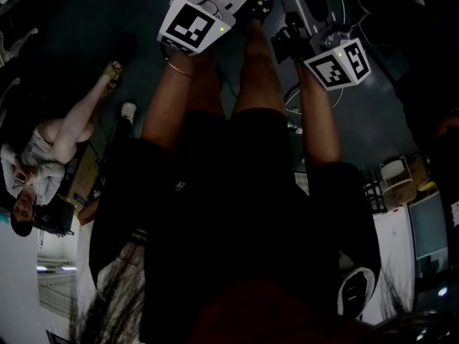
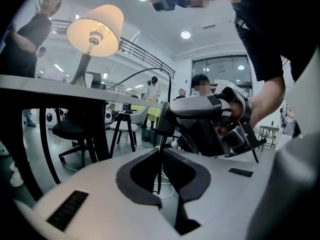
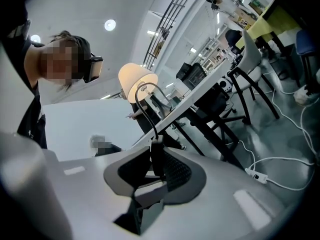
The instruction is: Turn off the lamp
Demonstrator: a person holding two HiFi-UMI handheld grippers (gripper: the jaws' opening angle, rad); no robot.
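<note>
The lamp [image 2: 95, 26] stands lit on a table, its cream shade glowing; the right gripper view has the lamp [image 3: 136, 81] too. Its black cord [image 3: 142, 99] curves down to an inline switch [image 3: 156, 156], and my right gripper [image 3: 155, 159] is shut on that switch. In the left gripper view the switch [image 2: 166, 120] sits at the tip of the right gripper [image 2: 215, 124]. From it the cord [image 2: 160, 169] hangs into my left gripper [image 2: 161, 154], whose pads close on it. The head view is dark and catches only the left marker cube [image 1: 192, 24] and the right marker cube [image 1: 337, 63].
The table top [image 2: 60, 86] runs across above black office chairs [image 2: 75, 129]. A white power strip [image 3: 252, 173] and cables lie on the floor. A person [image 1: 43, 156] is at the left of the head view. Other people are seated far back [image 2: 200, 84].
</note>
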